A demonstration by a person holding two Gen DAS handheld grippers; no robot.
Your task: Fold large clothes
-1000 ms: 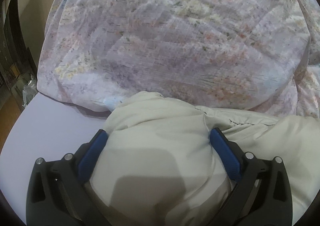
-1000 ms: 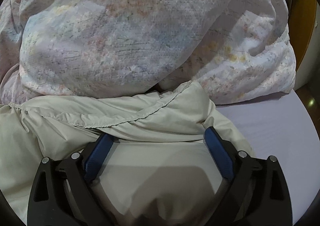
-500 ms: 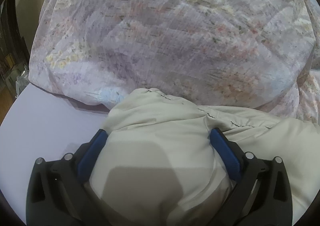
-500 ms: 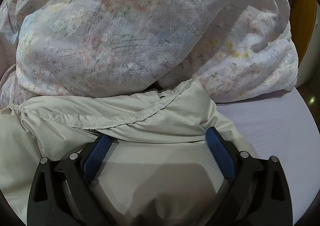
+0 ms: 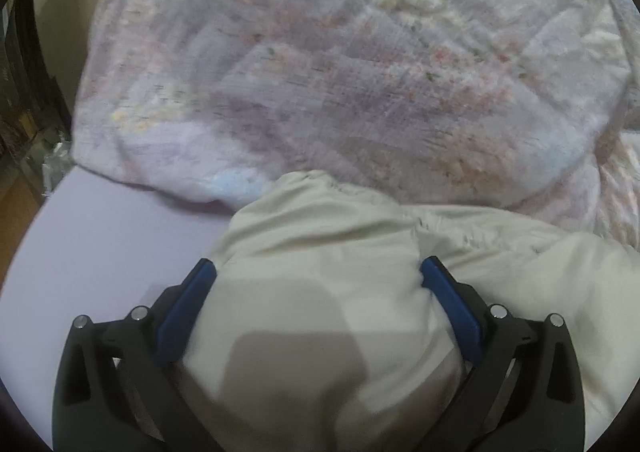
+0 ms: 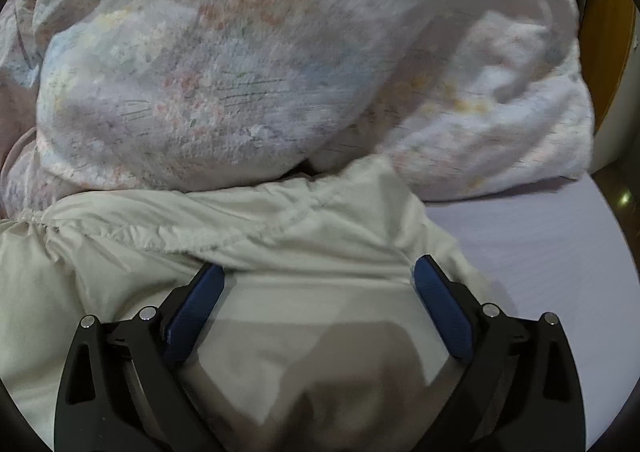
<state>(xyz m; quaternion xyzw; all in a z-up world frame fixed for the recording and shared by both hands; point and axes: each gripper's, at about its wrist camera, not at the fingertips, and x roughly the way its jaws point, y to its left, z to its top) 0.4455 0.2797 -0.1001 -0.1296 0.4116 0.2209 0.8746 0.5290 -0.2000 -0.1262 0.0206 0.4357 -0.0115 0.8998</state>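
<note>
Both my claws spread wide: left gripper [image 5: 318, 272] and right gripper [image 6: 318, 276] straddle bunched cream garment [image 5: 320, 252], gripping nothing. Garment lies mid-bed [image 5: 100, 232], touching floral duvet [image 5: 340, 72].

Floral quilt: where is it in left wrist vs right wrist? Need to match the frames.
Left wrist: floral quilt fills the upper part of the picture, bulging behind the cream garment that lies between the tongs.
Right wrist: floral quilt again fills the upper part, its edge dropping to the lilac sheet at right.
Shared landmark: the cream garment's stitched hem, just below the quilt in both.
</note>
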